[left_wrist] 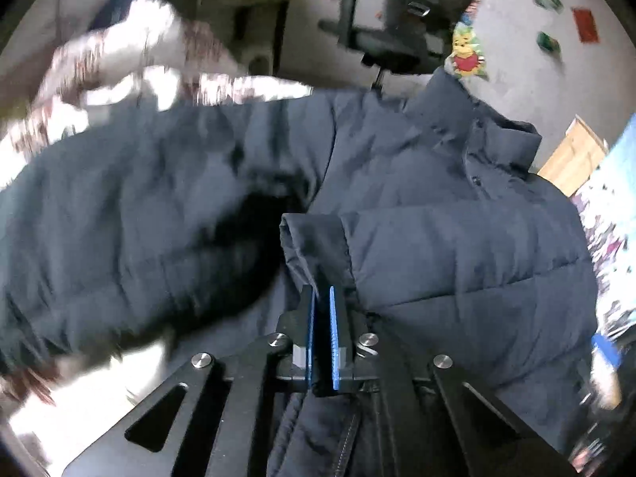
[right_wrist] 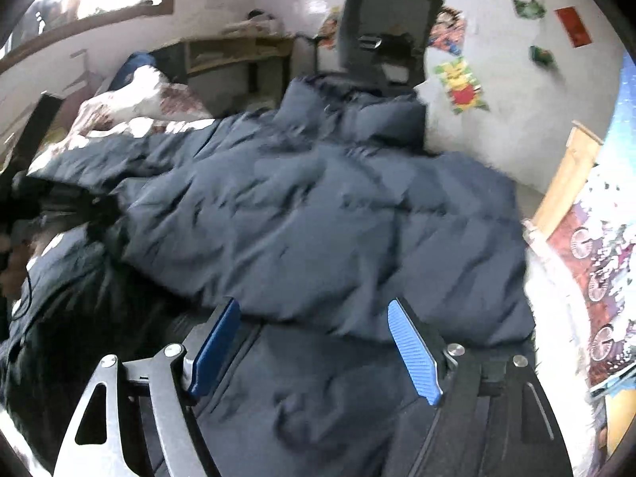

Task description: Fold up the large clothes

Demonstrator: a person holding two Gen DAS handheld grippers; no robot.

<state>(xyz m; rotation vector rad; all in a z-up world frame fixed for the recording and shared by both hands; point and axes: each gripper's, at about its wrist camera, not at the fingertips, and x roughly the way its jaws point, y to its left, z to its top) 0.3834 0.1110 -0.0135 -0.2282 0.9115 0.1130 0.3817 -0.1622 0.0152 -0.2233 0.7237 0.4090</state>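
A large navy puffer jacket (left_wrist: pixel 457 246) lies spread over the bed and fills most of both views, its collar (left_wrist: pixel 477 119) toward the far wall. One sleeve is folded across the body, and its cuff (left_wrist: pixel 314 238) ends right at my left gripper (left_wrist: pixel 322 292). That gripper's blue pads stand almost together, with the cuff's edge pinched between them. In the right wrist view my right gripper (right_wrist: pixel 314 304) is open wide low over the jacket (right_wrist: pixel 318 218). Its blue pads (right_wrist: pixel 413 349) straddle a quilted fold without pressing on it.
Patterned white and brown bedding (left_wrist: pixel 131 59) lies beyond the jacket at the left. A black office chair (right_wrist: pixel 389 28) stands against the wall with stickers (right_wrist: pixel 461 87). At the right are a wooden board (right_wrist: pixel 564 183) and a colourful printed blanket (right_wrist: pixel 604 262).
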